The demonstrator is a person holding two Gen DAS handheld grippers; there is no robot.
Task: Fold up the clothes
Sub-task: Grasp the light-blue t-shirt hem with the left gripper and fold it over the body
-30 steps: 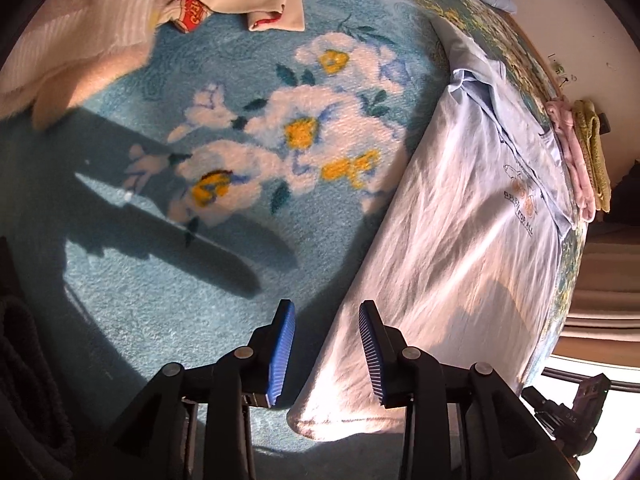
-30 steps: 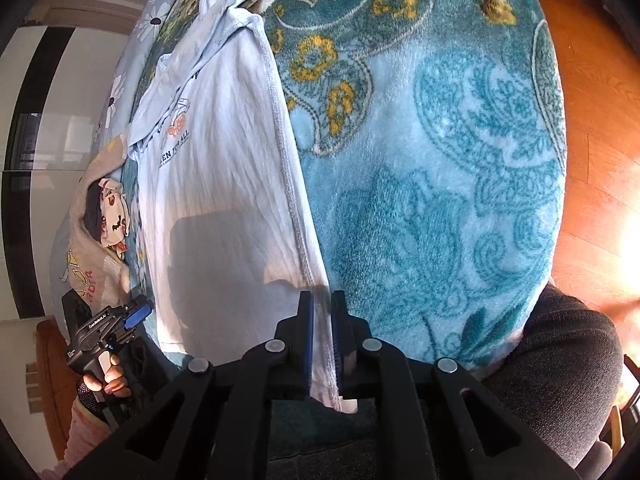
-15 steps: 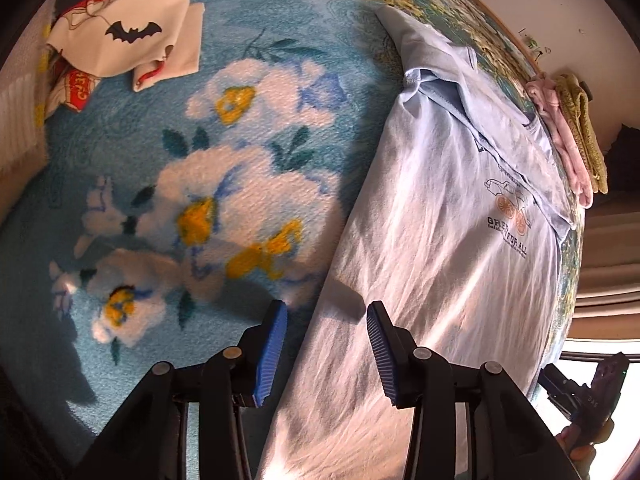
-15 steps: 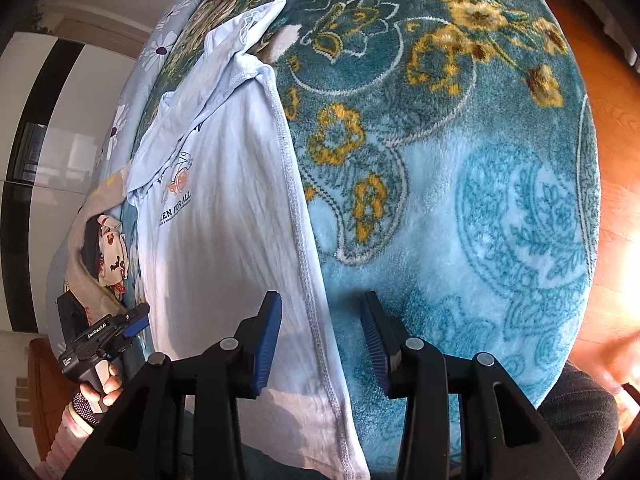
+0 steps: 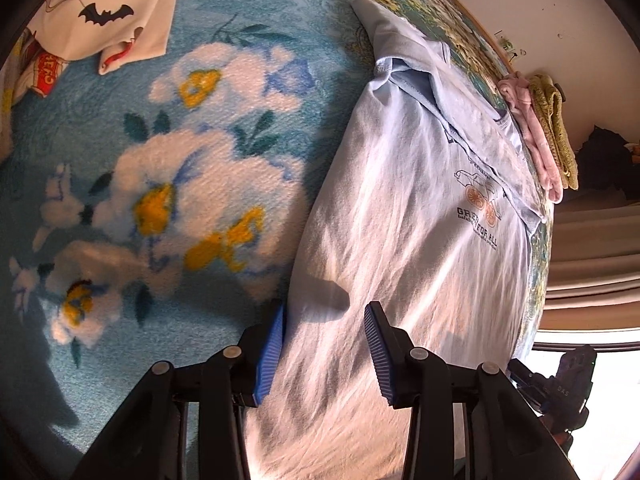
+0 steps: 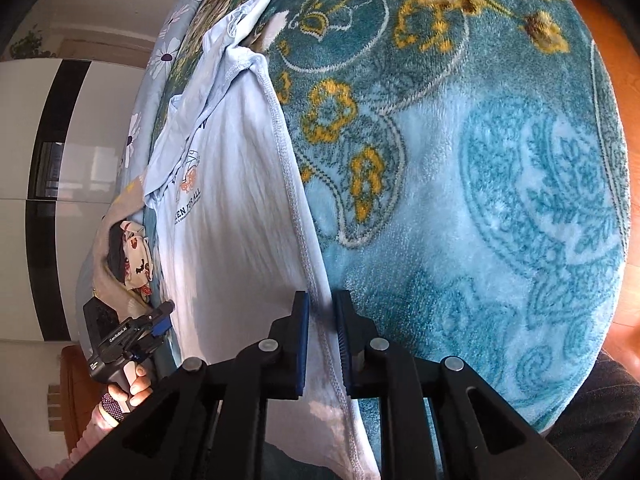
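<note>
Pale blue T-shirt (image 5: 404, 208) spread flat on the flowered teal blanket (image 5: 168, 184), print facing up. Left gripper (image 5: 324, 344) spread wide astride one side edge. Right gripper (image 6: 322, 344) nearly closed astride the opposite stitched hem (image 6: 298, 216); actual pinch impossible to tell. Folded towels (image 5: 548, 132) beyond the collar.

"FOR ALL" on T-shirt (image 5: 412, 216), "GenRobot.AI" on left hand-held gripper (image 6: 162, 320)

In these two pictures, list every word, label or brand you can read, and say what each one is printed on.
"GREEN FOR ALL": chest print on the light blue T-shirt; the E's are partly creased, and the small lines above and under it are too small to read.
"GenRobot.AI": side of the left gripper.
"HERO": seemingly, upside down, on the bat-print garment.
Lettering on the right gripper: too blurred.
</note>
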